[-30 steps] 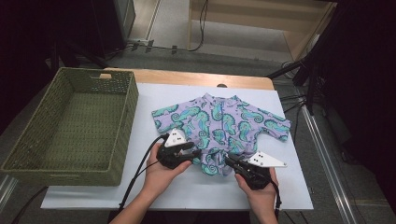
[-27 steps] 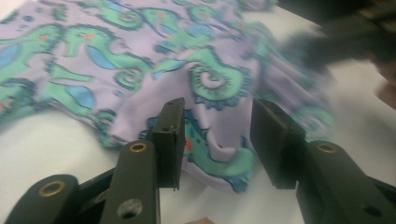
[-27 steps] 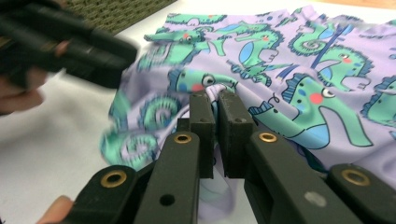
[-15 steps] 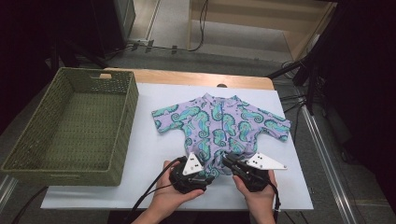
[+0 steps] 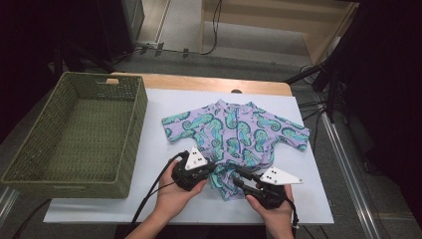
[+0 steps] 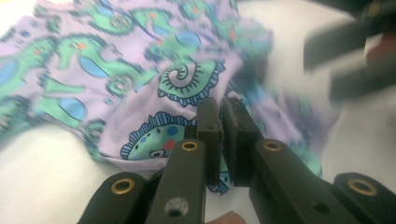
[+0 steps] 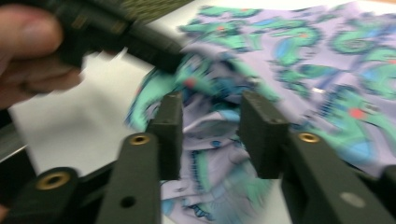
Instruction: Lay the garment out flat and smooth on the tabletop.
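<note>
Looking down from the high view, a seahorse-print shirt (image 5: 234, 132) lies spread on the white sheet (image 5: 159, 129) covering the table, its lower hem bunched toward the person. The left gripper (image 5: 211, 168) meets the hem's left side; the right gripper (image 5: 239, 176) points into the bunched cloth. A green woven basket (image 5: 30, 149) stands well apart to the left.

Left gripper view: the left gripper (image 6: 223, 133) has its jaws pressed together on a fold of the shirt (image 6: 116, 70) at the hem.

Right gripper view: the right gripper (image 7: 211, 128) has its jaws apart, bunched shirt (image 7: 280, 51) fabric between them, not yet pinched.

Judgement: the cloth looks light, soft and limp; it will sag and crumple, so hem corners or seams offer the surest hold.

Motion blur smears both gripper views; whether the right jaws touch fabric cannot be told
</note>
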A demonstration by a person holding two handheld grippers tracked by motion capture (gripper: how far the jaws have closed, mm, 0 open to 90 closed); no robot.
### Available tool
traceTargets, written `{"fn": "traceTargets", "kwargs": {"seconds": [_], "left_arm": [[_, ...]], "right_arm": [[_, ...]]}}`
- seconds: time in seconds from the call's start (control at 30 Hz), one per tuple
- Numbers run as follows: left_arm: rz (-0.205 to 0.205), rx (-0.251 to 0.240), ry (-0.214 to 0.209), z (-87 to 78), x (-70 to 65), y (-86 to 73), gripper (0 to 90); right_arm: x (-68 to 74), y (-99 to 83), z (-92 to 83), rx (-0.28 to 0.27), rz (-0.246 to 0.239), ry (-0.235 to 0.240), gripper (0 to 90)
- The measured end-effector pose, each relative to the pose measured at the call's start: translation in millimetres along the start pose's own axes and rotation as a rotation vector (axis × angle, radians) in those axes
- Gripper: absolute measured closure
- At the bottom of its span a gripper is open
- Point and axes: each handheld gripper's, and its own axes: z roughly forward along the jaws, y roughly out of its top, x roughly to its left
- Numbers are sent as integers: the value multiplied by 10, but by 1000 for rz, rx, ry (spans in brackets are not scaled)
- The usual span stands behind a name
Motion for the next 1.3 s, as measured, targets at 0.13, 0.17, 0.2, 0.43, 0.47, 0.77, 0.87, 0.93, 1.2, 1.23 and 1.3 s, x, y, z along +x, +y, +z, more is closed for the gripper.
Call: {"fn": "traceTargets", "kwargs": {"seconds": [0.13,0.17,0.2,0.43,0.47,0.77,0.87,0.93,1.2,1.23,1.3], "left_arm": [[-8,-26,-10,-28,43,103,852],[-13,-33,-18,-25,42,123,852],[-14,-37,-24,-22,40,142,852],[-35,-60,-32,-13,97,192,852],[-53,-68,-32,-45,140,190,853],[-69,-107,-42,-155,196,208,846],[-91,-117,-35,-211,257,165,832],[-100,-113,-32,-238,277,107,805],[-115,-79,-43,-307,315,-210,677],[-126,-71,-36,-312,322,-296,663],[-130,-71,-40,-310,325,-333,613]], "right_arm": [[111,-1,213,82,-35,28,365],[140,-4,282,108,-33,8,328],[155,-10,354,128,-35,-8,319],[176,-37,570,212,-59,-124,748],[135,-30,505,196,-32,-136,804],[104,28,5,78,-61,-14,801],[76,-8,-80,83,-58,-9,739],[15,-22,-145,60,-25,2,669],[34,-124,-71,135,1,69,446],[93,-128,-39,140,-15,68,409],[227,-128,46,141,-45,60,312]]}}
